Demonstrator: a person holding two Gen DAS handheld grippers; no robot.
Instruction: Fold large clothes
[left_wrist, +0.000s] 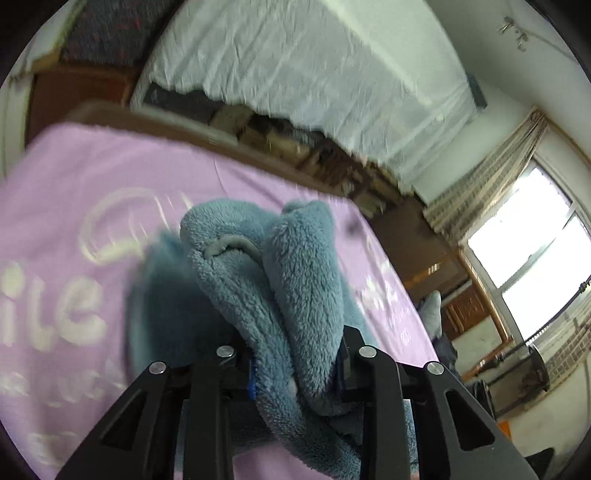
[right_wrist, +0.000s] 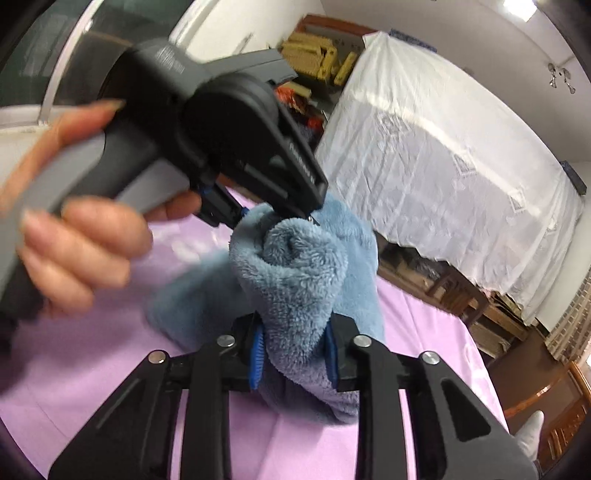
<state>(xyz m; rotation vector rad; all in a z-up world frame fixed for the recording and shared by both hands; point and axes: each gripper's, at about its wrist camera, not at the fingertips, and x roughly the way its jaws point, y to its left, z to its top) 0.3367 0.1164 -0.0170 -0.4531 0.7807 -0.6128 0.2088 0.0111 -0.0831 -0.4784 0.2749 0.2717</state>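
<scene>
Gripping bunched folds above the purple sheet (left_wrist: 110, 173), left gripper (left_wrist: 297, 363) and right gripper (right_wrist: 293, 352) hold the soft, floppy blue fleece (right_wrist: 306, 266), best taken by its edges.

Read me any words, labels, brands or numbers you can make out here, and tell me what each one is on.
"ile": large white letters, cut off by blur, on the lilac bed sheet, left wrist view.
Other white print on that sheet: too blurred to read.
Small white lettering on the black hand-held gripper in the person's hand, right wrist view: too blurred to read.
The fluffy blue garment bears no text.
</scene>
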